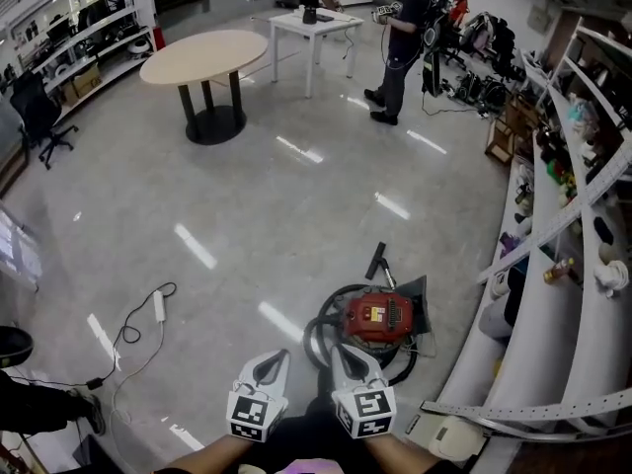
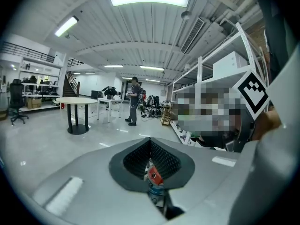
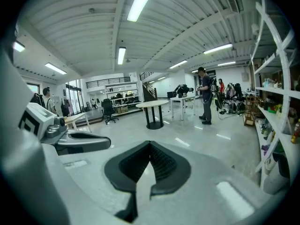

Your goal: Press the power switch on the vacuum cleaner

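Note:
A red canister vacuum cleaner (image 1: 375, 316) sits on the shiny floor, wrapped by its black hose (image 1: 318, 336), close to the shelving at the right. My left gripper (image 1: 272, 361) and right gripper (image 1: 348, 355) are held side by side above the floor, nearer to me than the vacuum, and neither touches it. Both are shut with nothing between the jaws. In the left gripper view the left gripper (image 2: 150, 142) has its jaws closed, and a bit of the red vacuum cleaner (image 2: 154, 176) shows through the gap below. In the right gripper view the right gripper (image 3: 150, 146) is closed over bare floor.
White shelving (image 1: 583, 294) with clutter runs along the right. A power strip (image 1: 158, 306) and its cable lie on the floor at left. Farther off stand a round table (image 1: 204, 55), a white table (image 1: 314, 23), an office chair (image 1: 44, 117) and a person (image 1: 400, 42).

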The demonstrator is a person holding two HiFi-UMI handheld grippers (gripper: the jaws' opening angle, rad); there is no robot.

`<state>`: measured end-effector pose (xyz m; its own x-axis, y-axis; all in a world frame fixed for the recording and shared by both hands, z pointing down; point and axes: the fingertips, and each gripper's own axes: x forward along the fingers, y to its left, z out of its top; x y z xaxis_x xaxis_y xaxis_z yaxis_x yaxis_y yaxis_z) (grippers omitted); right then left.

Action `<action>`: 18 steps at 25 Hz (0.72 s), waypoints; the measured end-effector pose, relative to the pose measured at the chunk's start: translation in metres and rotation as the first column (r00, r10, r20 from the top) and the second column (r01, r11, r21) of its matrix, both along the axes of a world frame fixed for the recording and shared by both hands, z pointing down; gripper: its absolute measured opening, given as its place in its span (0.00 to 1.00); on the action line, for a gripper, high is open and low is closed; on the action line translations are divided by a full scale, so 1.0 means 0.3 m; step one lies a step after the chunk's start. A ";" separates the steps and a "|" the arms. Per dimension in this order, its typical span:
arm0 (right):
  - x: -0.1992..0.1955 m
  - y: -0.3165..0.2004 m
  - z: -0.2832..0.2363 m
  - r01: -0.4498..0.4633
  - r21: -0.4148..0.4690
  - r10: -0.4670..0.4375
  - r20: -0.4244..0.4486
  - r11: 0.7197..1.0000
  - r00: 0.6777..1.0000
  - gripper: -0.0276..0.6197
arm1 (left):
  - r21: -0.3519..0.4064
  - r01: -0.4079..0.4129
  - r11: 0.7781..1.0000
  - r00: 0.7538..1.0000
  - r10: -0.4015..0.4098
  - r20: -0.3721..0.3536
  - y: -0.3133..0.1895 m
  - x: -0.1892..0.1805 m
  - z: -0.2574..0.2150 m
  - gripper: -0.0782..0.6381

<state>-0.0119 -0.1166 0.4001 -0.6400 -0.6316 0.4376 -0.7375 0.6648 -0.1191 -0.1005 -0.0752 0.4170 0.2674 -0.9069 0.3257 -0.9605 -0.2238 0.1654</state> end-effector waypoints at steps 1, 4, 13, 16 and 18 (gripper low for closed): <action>-0.031 0.047 -0.003 -0.002 0.005 0.002 0.000 1.000 1.000 0.03 | 0.010 -0.001 1.000 1.000 0.001 -0.006 0.045 -0.031 -0.005 0.13; -0.125 0.180 -0.015 -0.019 0.023 0.019 0.003 1.000 1.000 0.03 | 0.038 -0.011 0.999 1.000 0.012 -0.020 0.178 -0.124 -0.017 0.13; -0.247 0.539 -0.088 -0.113 0.023 0.114 -0.015 0.993 0.993 0.03 | 0.083 -0.086 0.993 0.994 0.091 -0.064 0.488 -0.272 -0.084 0.13; -0.246 0.608 -0.116 -0.133 0.027 0.133 -0.026 0.991 0.991 0.03 | 0.092 -0.106 0.990 0.990 0.114 -0.082 0.539 -0.280 -0.109 0.13; -0.250 0.646 -0.133 -0.139 0.032 0.139 -0.029 0.990 0.990 0.03 | 0.101 -0.119 0.988 0.988 0.128 -0.087 0.567 -0.284 -0.125 0.13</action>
